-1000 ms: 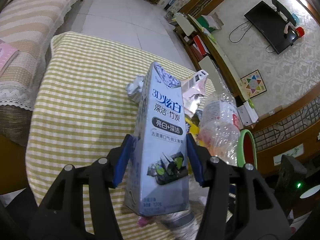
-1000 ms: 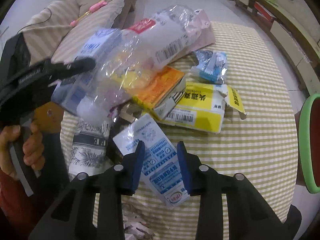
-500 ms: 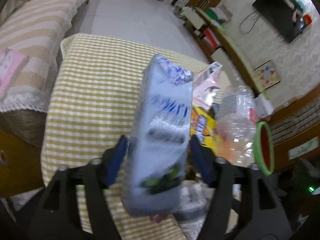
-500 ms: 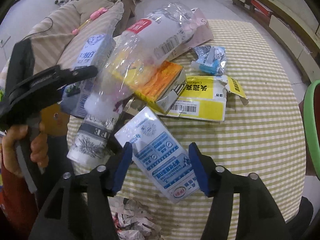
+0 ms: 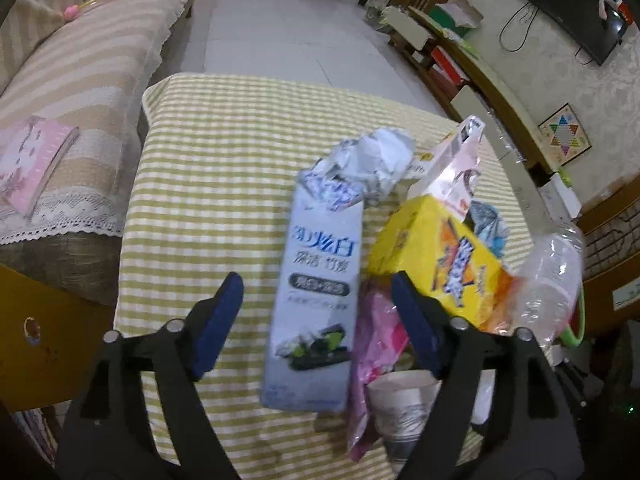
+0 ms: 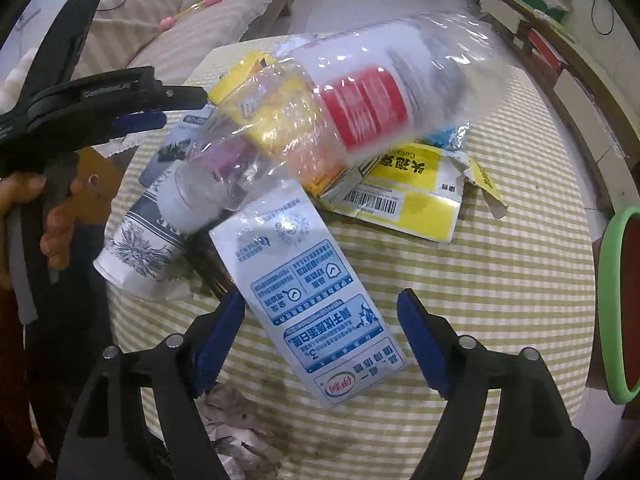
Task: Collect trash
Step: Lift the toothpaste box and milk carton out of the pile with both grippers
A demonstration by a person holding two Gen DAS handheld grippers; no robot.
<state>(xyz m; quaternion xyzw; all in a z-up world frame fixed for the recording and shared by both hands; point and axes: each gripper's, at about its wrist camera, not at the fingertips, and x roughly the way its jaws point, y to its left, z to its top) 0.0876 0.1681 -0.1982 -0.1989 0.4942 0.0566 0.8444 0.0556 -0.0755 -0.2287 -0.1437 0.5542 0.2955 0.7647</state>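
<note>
Both grippers' fingers opening: left gripper wide around toothpaste box, right gripper around milk carton, pads clear.

Dim indoor light, dark fisheye vignette at all corners; the toothpaste box and plastic bottle smear with motion blur.

You see: checked yellow-white woven cloth table cover | glossy pale-blue cardboard toothpaste box | clear crinkled plastic bottle | crumpled white paper wad
</note>
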